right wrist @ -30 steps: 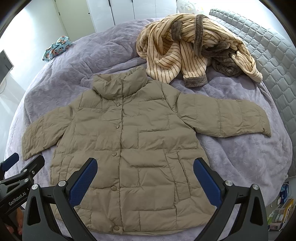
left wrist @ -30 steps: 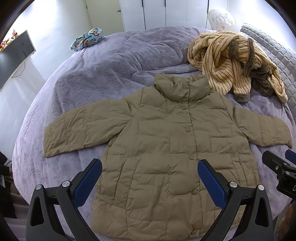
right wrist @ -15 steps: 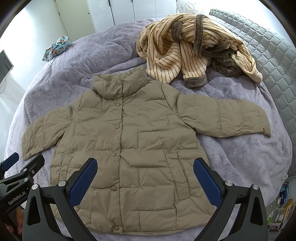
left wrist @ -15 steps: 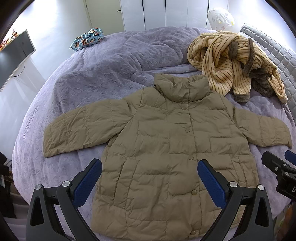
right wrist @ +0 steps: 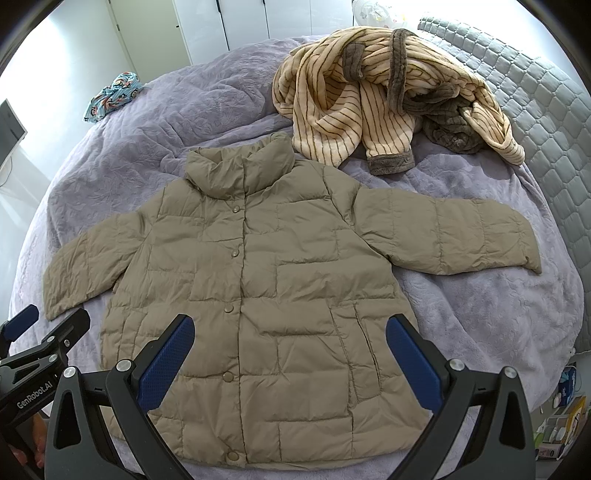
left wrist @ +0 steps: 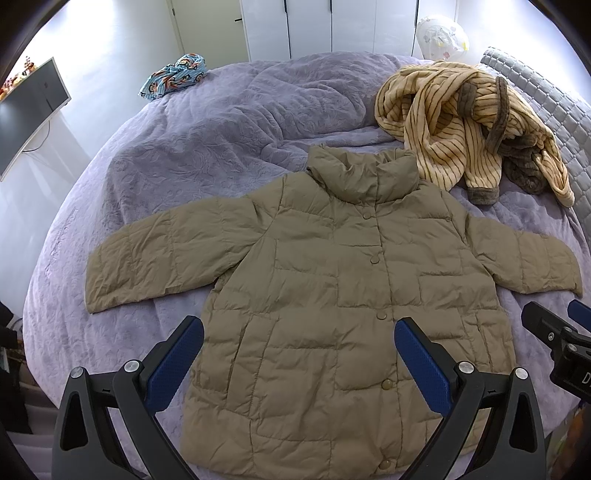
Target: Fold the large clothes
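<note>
Nothing shifted since the earlier frames: same spread of garment, same hover of both tools.

Khaki puffer jacket point(left wrist: 343, 295) laid flat and face up on the bed point(left wrist: 207, 155), snapped shut down the front, collar standing toward the far side, both sleeves stretched out sideways, hem nearest the cameras. Covered underneath by a lilac quilted bedspread.

Left tool point(left wrist: 299, 354) held above the lower front of the jacket, blue-padded fingers point(left wrist: 173, 365) spread wide, gripping nothing; left finger over the hem's left edge, right finger over the placket side. Right tool point(right wrist: 290, 352) likewise splayed wide and empty, hovering over the hem area, pads point(right wrist: 413, 365) well apart. Seen in the left view at the right edge, just below the jacket's right cuff: right tool point(left wrist: 554, 328). Seen in the right view at the lower left, near the left cuff: left tool point(right wrist: 33, 332).

Beyond the collar, touching its right side: a crumpled striped fleece robe point(left wrist: 465, 122) with brown trim. Far across the bed, well apart from the jacket: a small patterned blue cloth point(left wrist: 173, 75). Behind the bed, white wardrobe doors point(left wrist: 332, 26); at the left wall, a monitor point(left wrist: 29, 110).
</note>
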### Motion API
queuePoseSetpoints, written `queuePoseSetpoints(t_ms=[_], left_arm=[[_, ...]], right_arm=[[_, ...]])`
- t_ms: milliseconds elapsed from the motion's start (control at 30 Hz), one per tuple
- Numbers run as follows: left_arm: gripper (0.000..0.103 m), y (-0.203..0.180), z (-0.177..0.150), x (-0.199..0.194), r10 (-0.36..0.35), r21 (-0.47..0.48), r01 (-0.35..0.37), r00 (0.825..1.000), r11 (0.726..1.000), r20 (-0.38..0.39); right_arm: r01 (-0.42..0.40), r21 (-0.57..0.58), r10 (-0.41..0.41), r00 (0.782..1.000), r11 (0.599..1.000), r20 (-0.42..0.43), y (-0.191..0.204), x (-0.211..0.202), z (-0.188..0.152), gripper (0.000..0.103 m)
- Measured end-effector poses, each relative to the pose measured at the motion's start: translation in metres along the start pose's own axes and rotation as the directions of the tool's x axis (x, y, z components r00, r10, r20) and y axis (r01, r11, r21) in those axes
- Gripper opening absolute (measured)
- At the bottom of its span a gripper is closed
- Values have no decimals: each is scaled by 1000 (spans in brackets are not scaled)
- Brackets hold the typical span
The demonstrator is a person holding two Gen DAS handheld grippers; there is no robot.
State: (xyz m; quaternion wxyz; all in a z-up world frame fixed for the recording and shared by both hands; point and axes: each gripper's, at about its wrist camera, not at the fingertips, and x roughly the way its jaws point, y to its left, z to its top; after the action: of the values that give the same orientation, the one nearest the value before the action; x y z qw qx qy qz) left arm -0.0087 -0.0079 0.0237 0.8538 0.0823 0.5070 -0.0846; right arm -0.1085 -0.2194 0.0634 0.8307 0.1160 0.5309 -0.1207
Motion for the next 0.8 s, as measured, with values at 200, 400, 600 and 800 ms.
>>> queuePoseSetpoints(t_ms=[200,400,600,800], left_arm=[[103,-2,1,0,-1,-5,1,1000,1000,-1],[103,-1,1,0,-6,-4,6,1000,1000,-6],[103,3,-1,7,-25,-20,24,999,1000,-20],[103,19,-4,11,-47,-45,46,999,998,-16]], right_arm=[[0,-1,0,1000,1000,1,0,1,0,103],[1,-2,-1,1000,1000,-1,1,1,0,103],[-1,-2,1,1000,1000,-6,2,1,-1,103],[-27,2,27,999,1000,-30,14,4,-2,103]])
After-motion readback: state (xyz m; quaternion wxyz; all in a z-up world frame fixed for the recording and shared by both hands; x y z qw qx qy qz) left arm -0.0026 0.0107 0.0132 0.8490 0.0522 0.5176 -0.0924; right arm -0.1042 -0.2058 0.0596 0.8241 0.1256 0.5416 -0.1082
